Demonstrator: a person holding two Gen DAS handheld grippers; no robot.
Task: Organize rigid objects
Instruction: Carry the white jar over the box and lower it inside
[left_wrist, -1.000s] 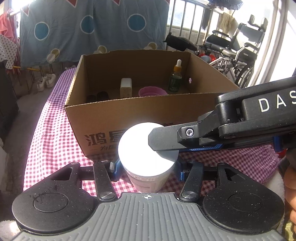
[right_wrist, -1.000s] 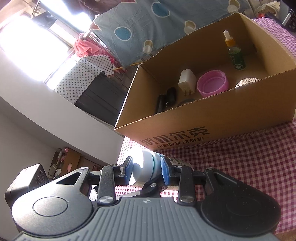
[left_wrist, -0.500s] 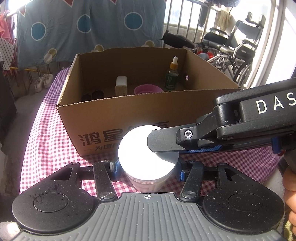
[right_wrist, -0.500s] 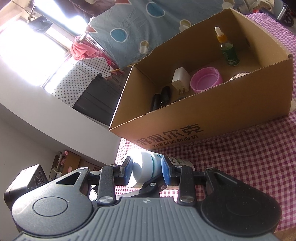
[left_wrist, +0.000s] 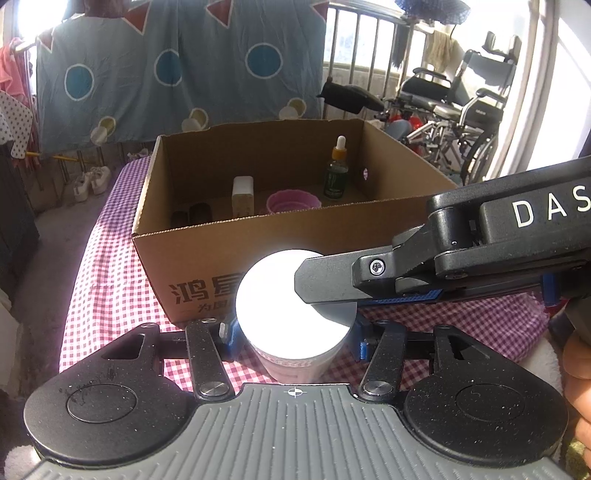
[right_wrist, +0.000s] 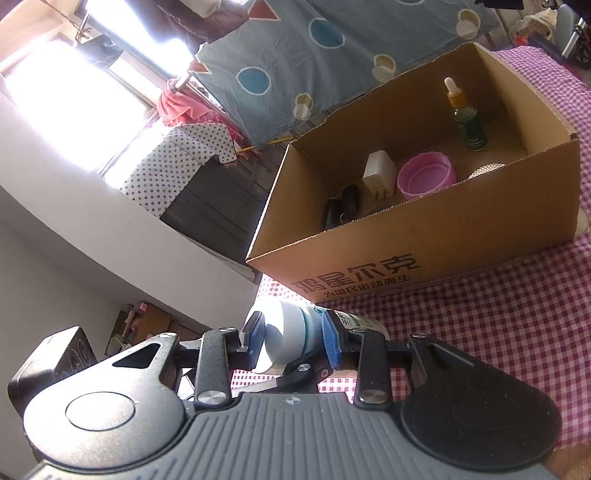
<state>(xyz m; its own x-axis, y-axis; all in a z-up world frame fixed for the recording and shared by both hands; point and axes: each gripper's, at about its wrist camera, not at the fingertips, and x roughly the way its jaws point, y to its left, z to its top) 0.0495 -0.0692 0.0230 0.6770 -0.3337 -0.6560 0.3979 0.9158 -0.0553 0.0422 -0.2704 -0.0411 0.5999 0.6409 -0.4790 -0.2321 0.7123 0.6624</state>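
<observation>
Jar (left_wrist: 291, 325), white-lidded, pinched at once by both tools: left gripper (left_wrist: 293, 334) clamped on the body just under the lid, right gripper (right_wrist: 293, 341) clamped across the lid itself, reaching in from 3 o'clock in the left wrist view. Blue pads (right_wrist: 330, 341) pressed flat against the lid's sides. Held just above the checked tablecloth (left_wrist: 110, 288), close in front of the cardboard box (left_wrist: 332, 236), which stands at 12 o'clock from the jar.

Inside the box, already stowed: a dropper bottle (left_wrist: 335, 173) upright toward 1 o'clock, a pink lid (left_wrist: 291, 201) at centre, a white charger (left_wrist: 242, 195) toward 11 o'clock, two dark small items (left_wrist: 192, 216) further left, too shaded to identify.

Step in hand, by judgement: either steadying the jar for a handover between tools, or tightening its lid before stowing. Cannot tell which. Next move likely calls for one grip letting go while the other stays firm, then lifting over the near wall and lowering into the free patch of floor near the front. Risk: clipping the box rim.
</observation>
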